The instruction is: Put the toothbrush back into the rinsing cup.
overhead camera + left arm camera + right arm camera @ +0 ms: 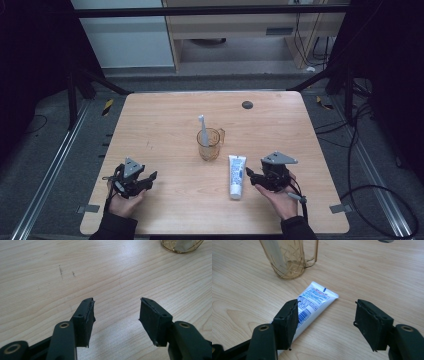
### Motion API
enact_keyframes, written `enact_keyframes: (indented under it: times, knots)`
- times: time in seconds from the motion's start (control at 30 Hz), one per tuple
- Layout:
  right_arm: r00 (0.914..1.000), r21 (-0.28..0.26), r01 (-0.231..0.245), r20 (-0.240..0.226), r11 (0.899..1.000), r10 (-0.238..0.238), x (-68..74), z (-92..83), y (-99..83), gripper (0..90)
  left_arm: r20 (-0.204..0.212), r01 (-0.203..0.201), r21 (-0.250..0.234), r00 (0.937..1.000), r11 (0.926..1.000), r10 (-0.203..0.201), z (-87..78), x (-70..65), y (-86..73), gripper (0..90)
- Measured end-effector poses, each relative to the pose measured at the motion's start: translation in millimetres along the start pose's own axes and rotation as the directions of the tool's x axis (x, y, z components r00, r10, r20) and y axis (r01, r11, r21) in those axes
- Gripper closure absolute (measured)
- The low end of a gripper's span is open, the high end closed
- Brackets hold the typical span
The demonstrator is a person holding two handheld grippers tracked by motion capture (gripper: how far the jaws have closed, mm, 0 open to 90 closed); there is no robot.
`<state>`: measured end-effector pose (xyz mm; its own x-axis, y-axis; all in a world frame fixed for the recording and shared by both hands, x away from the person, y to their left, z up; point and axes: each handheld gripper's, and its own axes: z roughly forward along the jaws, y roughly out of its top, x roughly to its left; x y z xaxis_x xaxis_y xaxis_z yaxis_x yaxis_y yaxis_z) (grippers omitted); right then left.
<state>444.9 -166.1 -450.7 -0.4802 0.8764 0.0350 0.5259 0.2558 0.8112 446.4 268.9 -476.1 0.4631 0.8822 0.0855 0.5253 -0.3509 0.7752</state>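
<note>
My right gripper (pixel 325 323) has its jaws apart with nothing clamped between them. The toothpaste tube (pixel 313 302) lies flat on the table (pixel 372 272), slanting away from me, and its nearer part passes behind my left-hand jaw in the right gripper view (I cannot tell whether that pad touches it). The gap between my jaws sits mostly over bare wood just beside the tube, and the other jaw stands well clear of it. From the high view, the tube (pixel 237 175) lies just to the left of my right gripper (pixel 254 176), lengthwise toward me, near the front middle of the table (pixel 165 115).

My left gripper (pixel 116 320) also has its jaws spread, over bare wood, holding nothing; in the high view it (pixel 148 181) rests well apart from the tube, at the table's front left.

The amber cup (pixel 210 143) stands upright just beyond the tube, handle to the right. A toothbrush (pixel 202 129) stands in it, leaning a little, its head rising above the rim. In the right gripper view the cup (pixel 287 260) stands just past the tube's far end, not touching it.
</note>
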Motion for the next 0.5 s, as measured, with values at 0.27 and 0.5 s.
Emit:
enact_keyframes:
  times: [0.27,0.5]
  knots:
    - [0.9998,0.032,0.003,-0.022,0.999,-0.002,14.6,16.6,3.7,31.5,0.0,0.0,0.011,1.0,0.9999,0.0,1.3,0.7,-0.4,44.9]
    - [0.9995,0.066,0.003,-0.032,0.998,-0.001,23.3,29.8,4.0,29.5,-0.001,-0.001,0.018,1.0,0.9998,0.001,2.2,1.1,-0.2,45.0]
